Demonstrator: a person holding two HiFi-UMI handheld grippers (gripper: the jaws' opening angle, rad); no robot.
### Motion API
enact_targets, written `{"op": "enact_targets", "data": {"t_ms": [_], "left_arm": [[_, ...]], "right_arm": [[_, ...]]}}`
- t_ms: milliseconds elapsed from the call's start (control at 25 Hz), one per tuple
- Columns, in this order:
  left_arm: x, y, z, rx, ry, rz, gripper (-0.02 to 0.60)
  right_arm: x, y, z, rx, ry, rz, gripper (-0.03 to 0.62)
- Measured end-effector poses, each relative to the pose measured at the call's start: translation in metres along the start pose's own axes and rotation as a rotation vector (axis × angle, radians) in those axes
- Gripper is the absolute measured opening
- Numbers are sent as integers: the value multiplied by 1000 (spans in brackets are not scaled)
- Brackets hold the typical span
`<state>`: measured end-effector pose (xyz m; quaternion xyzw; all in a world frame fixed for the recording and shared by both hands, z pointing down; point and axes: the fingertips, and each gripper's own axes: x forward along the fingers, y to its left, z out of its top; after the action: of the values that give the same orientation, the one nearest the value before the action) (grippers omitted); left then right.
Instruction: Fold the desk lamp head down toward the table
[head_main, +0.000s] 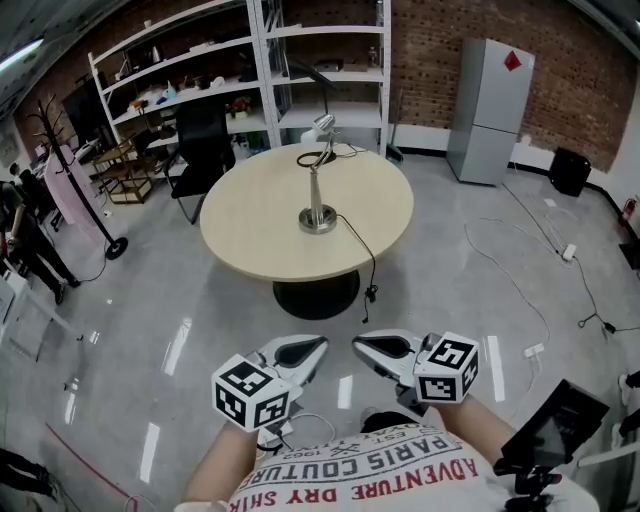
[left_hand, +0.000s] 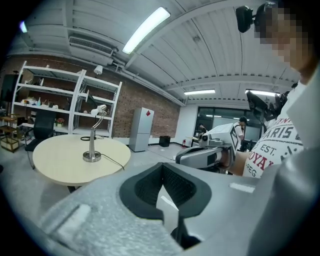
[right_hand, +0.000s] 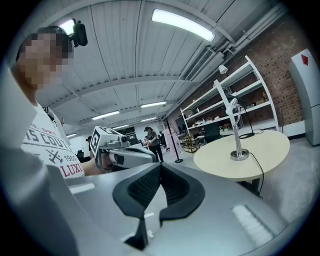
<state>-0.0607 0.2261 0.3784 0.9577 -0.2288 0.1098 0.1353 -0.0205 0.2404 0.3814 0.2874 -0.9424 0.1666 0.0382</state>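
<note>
The person holds both tools low and close in front of the chest, forearms bare and drawn in, with the two side by side and a narrow gap between them. The left hand-held gripper (head_main: 318, 346) points ahead and slightly down, its marker cube (head_main: 250, 392) nearest the body. Its own view shows the jaws (left_hand: 162, 166) pressed together with nothing between the dark pads. The right hand-held gripper (head_main: 362, 345) mirrors it, its marker cube (head_main: 446, 368) turned upward. Its own view likewise shows the jaws (right_hand: 159, 167) closed and empty.

The desk lamp (head_main: 318, 192) stands upright near the middle of the round, pale worktop (head_main: 250, 222), well apart from both tools, with a stretch of grey floor (head_main: 180, 330) between them. Its round base rests flat on the worktop, and the lamp head (head_main: 322, 124) sits raised at the top of the stem, on the far side. A black cable (head_main: 362, 246) runs from the base over the near edge. From the left gripper view the lamp (left_hand: 93, 144) lies ahead to the left; from the right gripper view it (right_hand: 237, 135) lies ahead to the right. White shelving (head_main: 300, 60), a black chair (head_main: 205, 150) and a grey fridge (head_main: 490, 110) stand beyond the worktop.
</note>
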Motion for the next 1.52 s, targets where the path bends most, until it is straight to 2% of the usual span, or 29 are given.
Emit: {"op": "enact_targets", "data": {"t_ms": [240, 480, 720, 1000, 1240, 1520], "left_arm": [[29, 25, -3, -3, 12, 1, 2], [98, 72, 15, -18, 47, 19, 2], [157, 131, 49, -32, 62, 39, 2], [215, 203, 87, -25, 37, 100, 2], [230, 243, 96, -24, 38, 153, 2], [227, 272, 92, -48, 35, 233, 2]], "right_arm": [[10, -34, -5, -25, 6, -2, 3], [18, -122, 12, -9, 9, 6, 3], [35, -210, 59, -1, -27, 11, 3], [59, -302, 97, -44, -14, 33, 3], [80, -346, 108, -68, -5, 48, 3], [100, -367, 93, -97, 39, 71, 3]]}}
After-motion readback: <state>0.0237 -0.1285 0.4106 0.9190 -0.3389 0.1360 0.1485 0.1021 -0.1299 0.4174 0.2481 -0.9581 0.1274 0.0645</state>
